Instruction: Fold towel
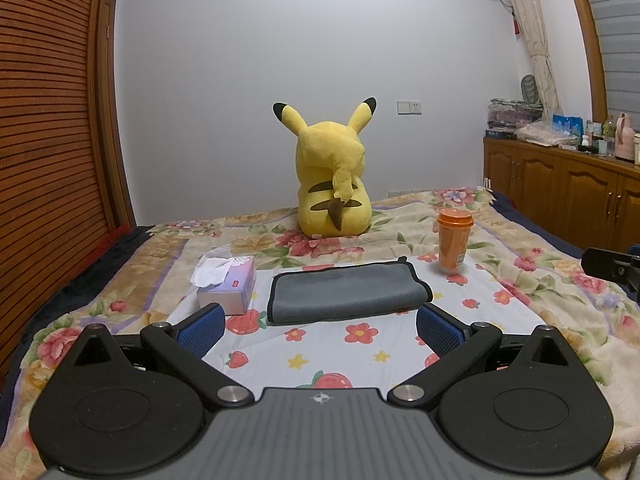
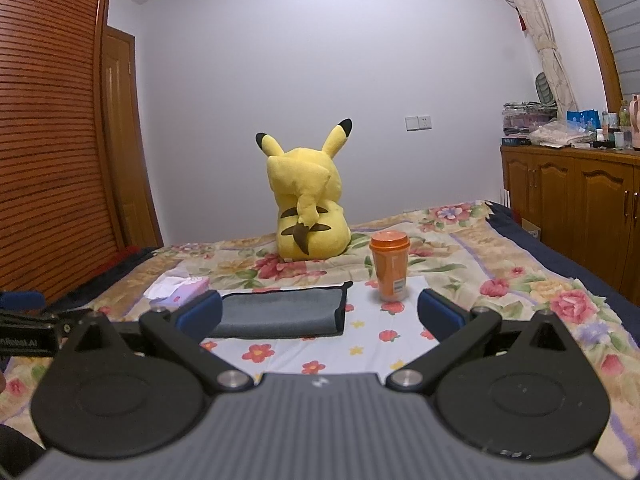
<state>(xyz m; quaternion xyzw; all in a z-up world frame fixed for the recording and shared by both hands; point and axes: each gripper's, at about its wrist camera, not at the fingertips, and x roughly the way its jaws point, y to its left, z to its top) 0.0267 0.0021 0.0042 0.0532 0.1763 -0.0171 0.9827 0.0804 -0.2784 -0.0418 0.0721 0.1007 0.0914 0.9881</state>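
Observation:
A grey towel (image 1: 344, 292) with dark edging lies folded flat on the white flowered cloth (image 1: 340, 356) on the bed. It also shows in the right wrist view (image 2: 280, 312). My left gripper (image 1: 320, 328) is open and empty, held just short of the towel's near edge. My right gripper (image 2: 320, 312) is open and empty, with its left finger in front of the towel's left end. Part of the right gripper (image 1: 612, 266) shows at the right edge of the left wrist view.
An orange cup with a lid (image 1: 454, 242) stands right of the towel. A tissue box (image 1: 226, 280) sits left of it. A yellow plush toy (image 1: 332, 184) sits behind. A wooden wardrobe (image 1: 48, 140) is on the left, a wooden cabinet (image 1: 560, 184) on the right.

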